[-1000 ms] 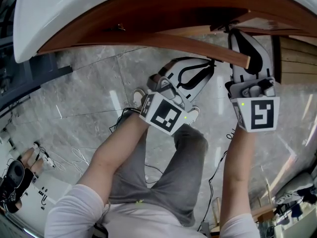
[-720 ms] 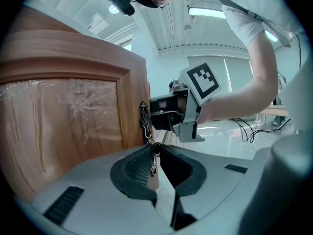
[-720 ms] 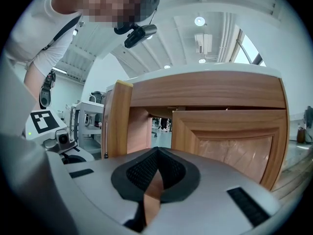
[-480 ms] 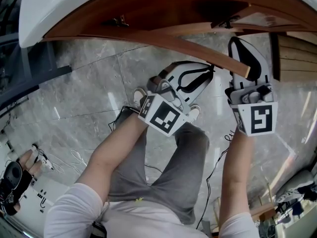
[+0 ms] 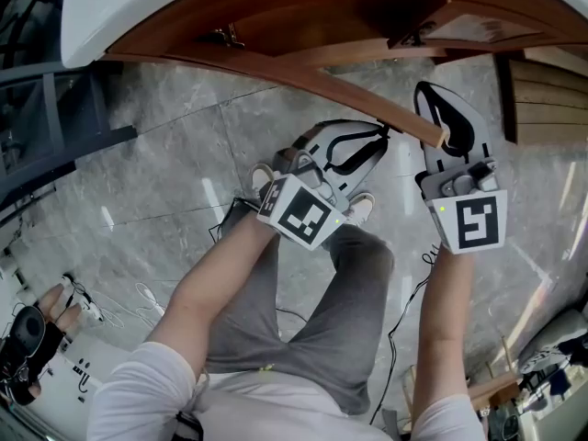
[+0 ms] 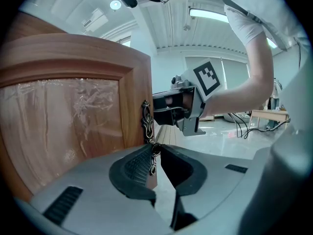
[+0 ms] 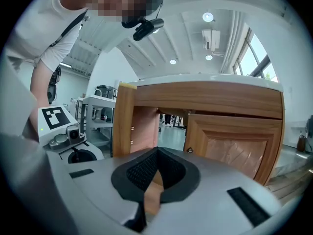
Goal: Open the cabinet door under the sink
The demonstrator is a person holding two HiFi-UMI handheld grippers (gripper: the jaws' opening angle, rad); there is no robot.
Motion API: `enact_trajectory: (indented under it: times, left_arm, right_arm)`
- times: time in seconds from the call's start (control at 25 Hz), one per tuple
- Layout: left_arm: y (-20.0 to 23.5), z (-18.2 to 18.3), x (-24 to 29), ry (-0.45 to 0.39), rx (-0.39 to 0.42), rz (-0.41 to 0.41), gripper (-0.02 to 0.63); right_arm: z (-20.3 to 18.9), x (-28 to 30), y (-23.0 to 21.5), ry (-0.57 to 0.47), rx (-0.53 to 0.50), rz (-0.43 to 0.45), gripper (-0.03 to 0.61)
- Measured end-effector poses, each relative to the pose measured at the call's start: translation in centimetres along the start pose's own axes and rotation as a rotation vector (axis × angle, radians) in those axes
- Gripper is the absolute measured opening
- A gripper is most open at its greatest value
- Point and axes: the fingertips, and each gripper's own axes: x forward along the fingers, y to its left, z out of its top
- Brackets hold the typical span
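Left gripper [image 6: 155, 153] jaws pinched shut on the ornate handle [image 6: 146, 121], centre frame; right gripper [image 7: 155, 175] jaws clamped on the cabinet door [image 5: 349, 85] edge (door ajar, upper middle of head view).

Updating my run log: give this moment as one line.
left gripper: tongs shut on handle | right gripper: tongs shut on cabinet door edge | cabinet door: partly open

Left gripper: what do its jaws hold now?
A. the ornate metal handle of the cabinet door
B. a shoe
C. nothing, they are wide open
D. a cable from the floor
A: in its own view the left gripper is closed on the dark ornate handle at the edge of the wooden cabinet door.
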Motion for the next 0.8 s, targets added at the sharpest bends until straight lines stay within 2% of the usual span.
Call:
enact_trajectory:
  times: [0.64,0.8]
  left_arm:
    - [-1.9,-0.4,-2.6,0.039,-0.058,-0.033,0.065]
    - [-2.8,-0.8,-3.9,0.065,-0.08,-0.06,0.071]
  right_arm:
    - [0.1,-1.4,3.4,0.059,0.009,0.096,0.029]
    - [0.3,-1.3,5.0,0.078,0.014,0.144,0.029]
